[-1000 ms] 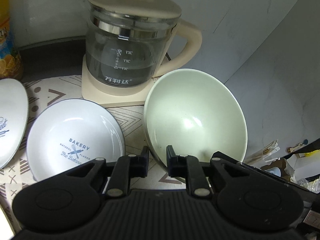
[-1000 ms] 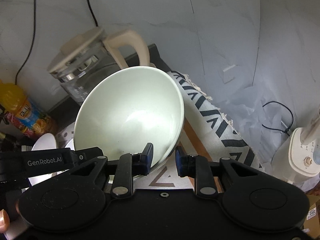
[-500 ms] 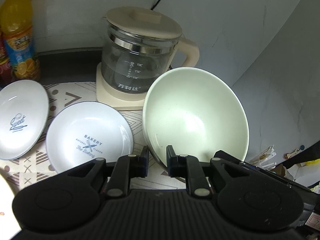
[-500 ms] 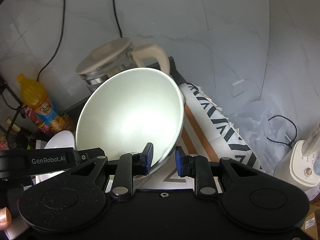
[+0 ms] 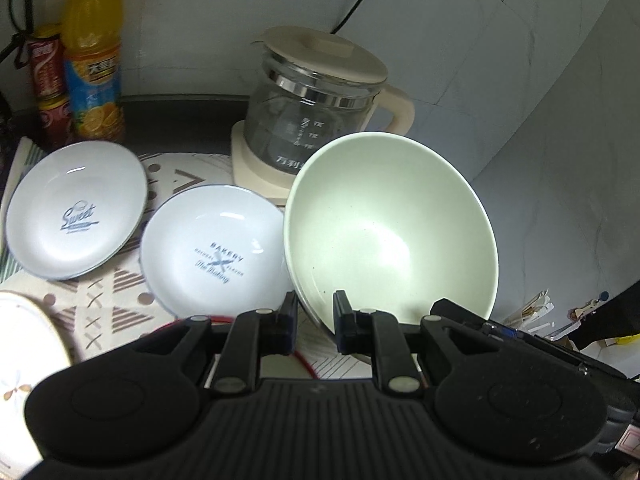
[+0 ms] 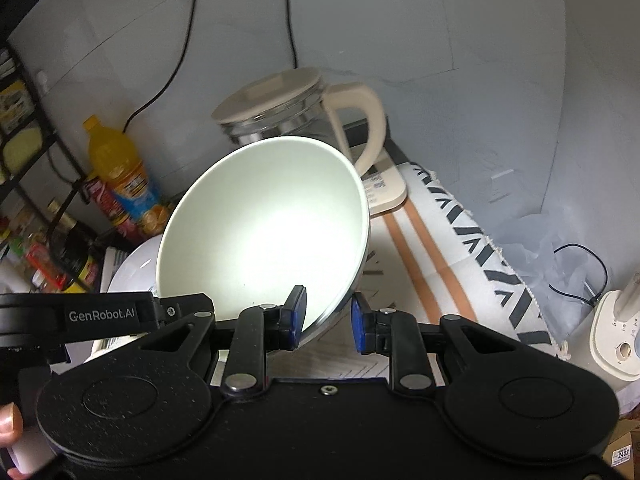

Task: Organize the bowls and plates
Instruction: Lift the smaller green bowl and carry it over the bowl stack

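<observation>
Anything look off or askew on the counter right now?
Only the pale green bowl: it is tipped steeply on edge, its rim between the left gripper and right gripper. Nothing looks spilled or broken.

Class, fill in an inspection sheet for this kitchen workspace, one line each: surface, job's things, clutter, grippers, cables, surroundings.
Surface: patterned cloth over a dark counter.
Job's things: pale green bowl held tilted; Sweet plate and Bakery plate lying flat, side by side; edge of a floral plate at lower left.
Clutter: glass kettle on its cream base, orange drink bottle, red can.
Grippers: left gripper and right gripper each straddle the bowl's near rim with their jaws; whether they clamp it is unclear.
Cables: black cable running down the wall.
Surroundings: pale marbled wall; shelf of jars at left.
</observation>
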`<state>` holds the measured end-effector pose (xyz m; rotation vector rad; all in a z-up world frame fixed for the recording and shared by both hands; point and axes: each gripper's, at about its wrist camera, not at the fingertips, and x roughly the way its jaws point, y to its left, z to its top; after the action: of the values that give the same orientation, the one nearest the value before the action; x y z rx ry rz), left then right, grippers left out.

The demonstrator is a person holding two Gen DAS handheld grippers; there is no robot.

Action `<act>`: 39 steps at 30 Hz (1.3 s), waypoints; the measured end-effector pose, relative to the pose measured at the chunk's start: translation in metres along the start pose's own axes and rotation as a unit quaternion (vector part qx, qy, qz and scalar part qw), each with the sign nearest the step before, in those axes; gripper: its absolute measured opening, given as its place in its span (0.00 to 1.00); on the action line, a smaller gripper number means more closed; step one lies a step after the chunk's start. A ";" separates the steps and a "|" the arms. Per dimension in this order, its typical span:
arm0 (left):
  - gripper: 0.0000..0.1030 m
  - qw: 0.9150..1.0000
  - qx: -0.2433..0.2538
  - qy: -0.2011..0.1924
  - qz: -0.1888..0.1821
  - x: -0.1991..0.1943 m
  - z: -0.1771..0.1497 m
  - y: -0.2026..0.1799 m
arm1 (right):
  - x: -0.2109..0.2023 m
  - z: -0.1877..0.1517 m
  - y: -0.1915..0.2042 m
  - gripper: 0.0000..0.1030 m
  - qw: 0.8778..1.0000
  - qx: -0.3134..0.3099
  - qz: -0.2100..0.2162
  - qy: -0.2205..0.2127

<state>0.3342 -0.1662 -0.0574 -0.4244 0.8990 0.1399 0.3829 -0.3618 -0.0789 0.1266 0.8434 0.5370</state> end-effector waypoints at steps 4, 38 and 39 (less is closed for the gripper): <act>0.16 1.000 -0.011 0.002 0.006 -0.011 -0.011 0.009 | -0.006 -0.008 0.009 0.23 1.000 -0.020 0.010 0.006; 0.19 0.994 -0.082 0.056 0.047 -0.047 -0.068 0.065 | -0.010 -0.048 0.067 0.24 0.978 -0.173 0.068 0.089; 0.19 0.994 -0.083 0.058 0.047 -0.047 -0.069 0.067 | -0.009 -0.048 0.067 0.24 0.978 -0.175 0.071 0.092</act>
<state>0.2352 -0.1318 -0.0786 -0.5495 1.0267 0.2795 0.3152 -0.3138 -0.0839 -0.1896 0.9101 0.8330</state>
